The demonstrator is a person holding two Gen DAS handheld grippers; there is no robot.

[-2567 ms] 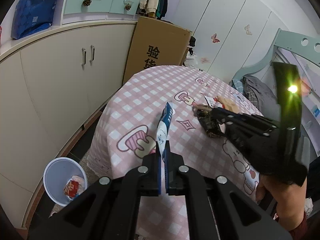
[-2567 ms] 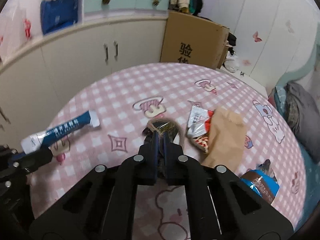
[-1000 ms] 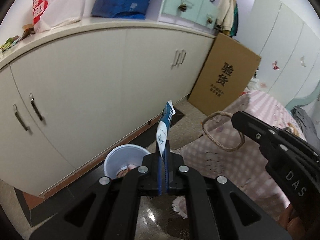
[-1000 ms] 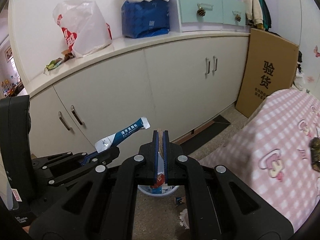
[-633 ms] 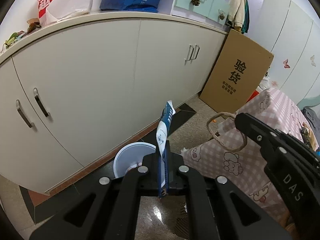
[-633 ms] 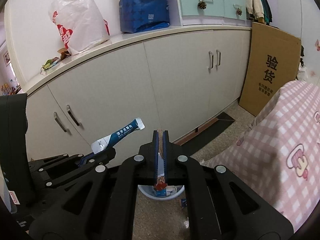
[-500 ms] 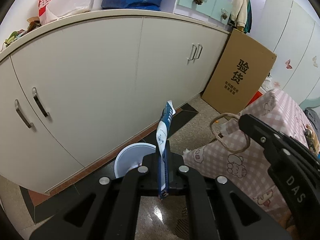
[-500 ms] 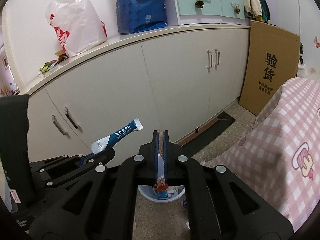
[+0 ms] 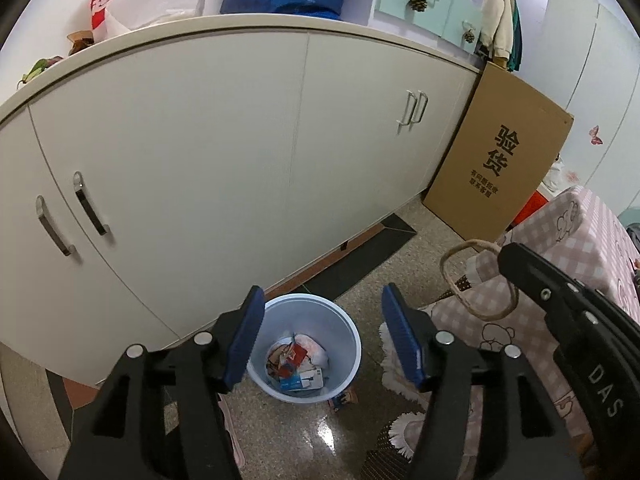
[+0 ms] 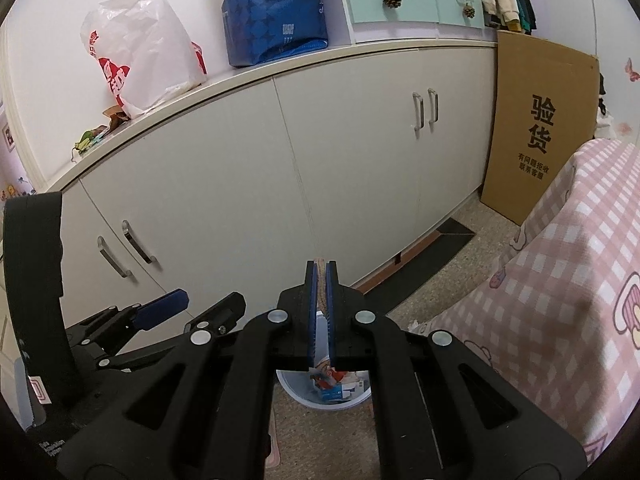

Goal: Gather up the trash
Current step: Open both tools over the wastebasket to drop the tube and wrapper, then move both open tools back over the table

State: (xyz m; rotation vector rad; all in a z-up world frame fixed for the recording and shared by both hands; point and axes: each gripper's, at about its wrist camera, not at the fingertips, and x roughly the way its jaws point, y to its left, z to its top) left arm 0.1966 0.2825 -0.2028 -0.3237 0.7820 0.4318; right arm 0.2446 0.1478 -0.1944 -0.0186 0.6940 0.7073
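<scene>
A pale blue trash bin [image 9: 340, 322] stands on the speckled floor below the white cabinets, with several wrappers inside, a blue and white packet [image 9: 301, 381] among them. My left gripper [image 9: 322, 342] is open and empty, its blue pads spread above the bin. My right gripper [image 10: 321, 280] is shut on a brown twine loop [image 9: 476, 280], which hangs from its tip to the right of the bin in the left wrist view. In the right wrist view only the twine's end [image 10: 320, 261] shows between the pads, and the bin [image 10: 296, 394] lies below them.
White cabinets [image 9: 224, 152] with metal handles run behind the bin. A cardboard box [image 9: 500, 164] leans at the right. The pink checked tablecloth [image 10: 560, 272] hangs at the right. A small wrapper [image 9: 344, 399] and a frilly mat [image 9: 394, 360] lie on the floor beside the bin.
My left gripper has opened and the blue and white packet it held has dropped into the bin. The right gripper has stayed shut on the twine loop, beside the bin.
</scene>
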